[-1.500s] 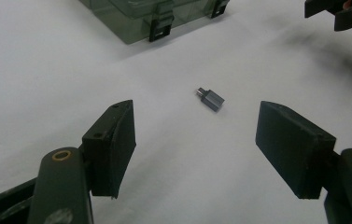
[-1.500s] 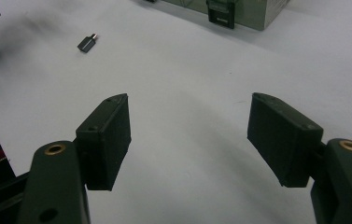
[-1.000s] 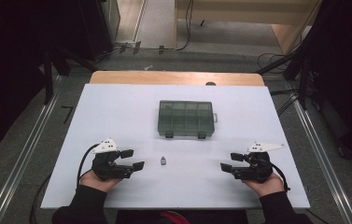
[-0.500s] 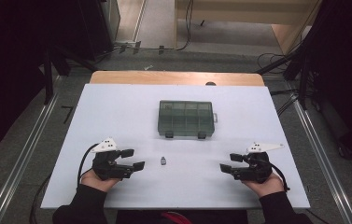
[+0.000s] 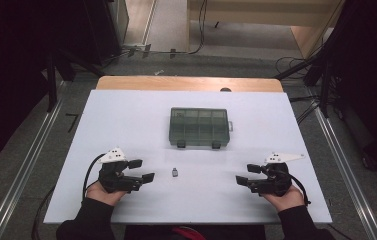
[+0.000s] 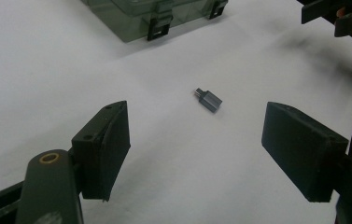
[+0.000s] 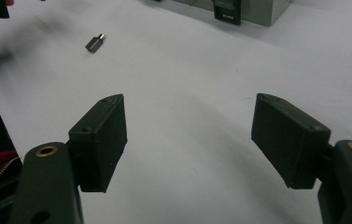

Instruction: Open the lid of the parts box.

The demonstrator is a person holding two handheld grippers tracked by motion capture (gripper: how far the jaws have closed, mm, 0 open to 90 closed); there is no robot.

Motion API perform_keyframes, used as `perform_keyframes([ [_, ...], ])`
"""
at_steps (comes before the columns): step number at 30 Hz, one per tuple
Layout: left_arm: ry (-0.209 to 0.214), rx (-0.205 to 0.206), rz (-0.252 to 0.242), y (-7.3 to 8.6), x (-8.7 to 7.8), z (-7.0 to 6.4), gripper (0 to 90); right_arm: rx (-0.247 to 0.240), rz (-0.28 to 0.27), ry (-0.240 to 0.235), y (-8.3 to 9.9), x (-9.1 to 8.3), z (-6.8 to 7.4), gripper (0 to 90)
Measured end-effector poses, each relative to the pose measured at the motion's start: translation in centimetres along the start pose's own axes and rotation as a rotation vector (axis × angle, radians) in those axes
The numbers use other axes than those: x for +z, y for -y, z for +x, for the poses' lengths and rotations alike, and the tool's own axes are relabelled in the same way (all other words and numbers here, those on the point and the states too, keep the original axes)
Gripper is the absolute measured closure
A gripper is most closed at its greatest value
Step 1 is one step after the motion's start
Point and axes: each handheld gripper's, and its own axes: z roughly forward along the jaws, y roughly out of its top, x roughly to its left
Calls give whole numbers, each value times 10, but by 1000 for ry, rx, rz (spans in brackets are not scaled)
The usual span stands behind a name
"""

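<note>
Little differs from a second ago: both grippers rest in the same places on the near tabletop [image 5: 126, 115], and the right gripper [image 5: 242, 175] has barely shifted. The left gripper [image 5: 141, 170] has its jaws wide apart, holding nothing; so does the right. The small grey adapter [image 5: 175, 173] lies between them, nearer the left. Farther off, the green compartment box [image 5: 198, 127] sits closed; its contents cannot be made out.

Translucent, seemingly plastic case [image 5: 198, 127]; matt table [image 5: 126, 125]
</note>
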Motion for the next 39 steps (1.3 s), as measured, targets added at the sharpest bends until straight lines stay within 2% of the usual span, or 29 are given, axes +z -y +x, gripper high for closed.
perform_keyframes([
  [14,17,-18,18,-1,1,-2,237,-8,18,1,1,0,-1,231],
  [22,14,-4,25,0,2,-2,238,-8,30,2,1,1,-2,231],
  [25,18,-11,25,0,2,-1,239,-9,31,2,2,2,-1,232],
  [27,32,-31,21,-1,3,-2,239,-13,34,-1,1,2,-2,235],
  [33,20,-6,18,-1,4,-6,239,-12,34,-4,-1,1,-6,237],
  [39,15,-3,20,-1,5,-5,240,-13,23,-2,-8,0,-10,238],
])
